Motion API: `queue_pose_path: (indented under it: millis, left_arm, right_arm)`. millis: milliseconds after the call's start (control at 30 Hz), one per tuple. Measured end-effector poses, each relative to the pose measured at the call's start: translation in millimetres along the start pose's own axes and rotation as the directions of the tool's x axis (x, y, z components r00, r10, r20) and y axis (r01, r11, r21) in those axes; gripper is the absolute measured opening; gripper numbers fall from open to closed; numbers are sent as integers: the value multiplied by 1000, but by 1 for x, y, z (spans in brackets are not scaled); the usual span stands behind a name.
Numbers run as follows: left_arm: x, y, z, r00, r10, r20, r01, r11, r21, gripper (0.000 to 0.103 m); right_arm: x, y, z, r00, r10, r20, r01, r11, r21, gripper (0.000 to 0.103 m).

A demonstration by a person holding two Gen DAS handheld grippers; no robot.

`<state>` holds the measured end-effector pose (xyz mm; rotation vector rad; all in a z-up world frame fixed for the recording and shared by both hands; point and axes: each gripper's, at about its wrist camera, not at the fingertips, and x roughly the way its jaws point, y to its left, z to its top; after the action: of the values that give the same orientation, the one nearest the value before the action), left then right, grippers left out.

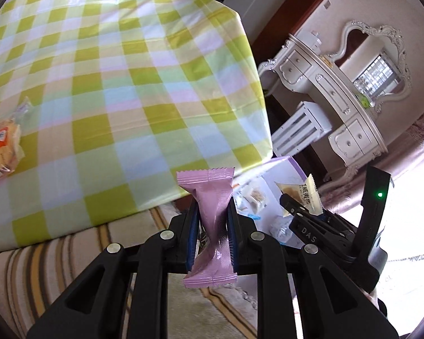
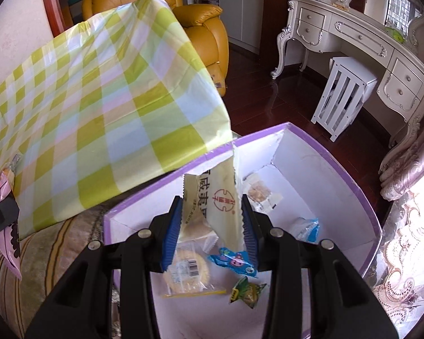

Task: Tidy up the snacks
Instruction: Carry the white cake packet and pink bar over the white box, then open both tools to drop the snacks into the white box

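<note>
My left gripper [image 1: 212, 223] is shut on a pink snack packet [image 1: 212, 226], held upright beside the table's near corner. My right gripper [image 2: 212, 220] is shut on a cream snack packet [image 2: 217, 200] with red print, held over the open purple-edged white box [image 2: 325, 169]. In the left wrist view the right gripper [image 1: 302, 206] shows with the cream packet [image 1: 305, 195] above the box [image 1: 282, 169]. Several snacks lie in the box: a round cake [image 2: 188, 271], a blue packet [image 2: 234, 260], a green candy [image 2: 247, 292]. An orange-labelled bread packet [image 1: 0, 147] lies on the table at the left.
The table wears a green checked cloth [image 1: 113, 84]. A striped rug [image 1: 28, 268] covers the floor below it. A white dresser [image 2: 367, 42] and a white slatted stool [image 2: 342, 96] stand behind the box. An orange armchair [image 2: 200, 19] is behind the table.
</note>
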<state>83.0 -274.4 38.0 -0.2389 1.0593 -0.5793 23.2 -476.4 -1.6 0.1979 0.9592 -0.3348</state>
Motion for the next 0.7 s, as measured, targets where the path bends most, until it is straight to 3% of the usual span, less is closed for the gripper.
queue_pose_path:
  millis: [200, 433, 533, 700]
  left_arm:
    - [32, -35, -14, 986, -80, -146, 90, 994, 68, 18]
    - [70, -76, -47, 924, -121, -363, 184, 972, 145, 19]
    - [81, -87, -58, 902, -114, -416, 202, 964, 173, 19]
    - [97, -95, -70, 881, -78, -466, 198, 957, 213, 19]
  right_arm:
    - [8, -37, -22, 997, -63, -51, 66, 997, 39, 40]
    - [24, -68, -46, 986, -108, -125, 119, 989, 84, 41]
    - [34, -76, -56, 980, -119, -162, 136, 986, 97, 41]
    - [50, -88, -73, 967, -127, -221, 155, 981, 113, 43]
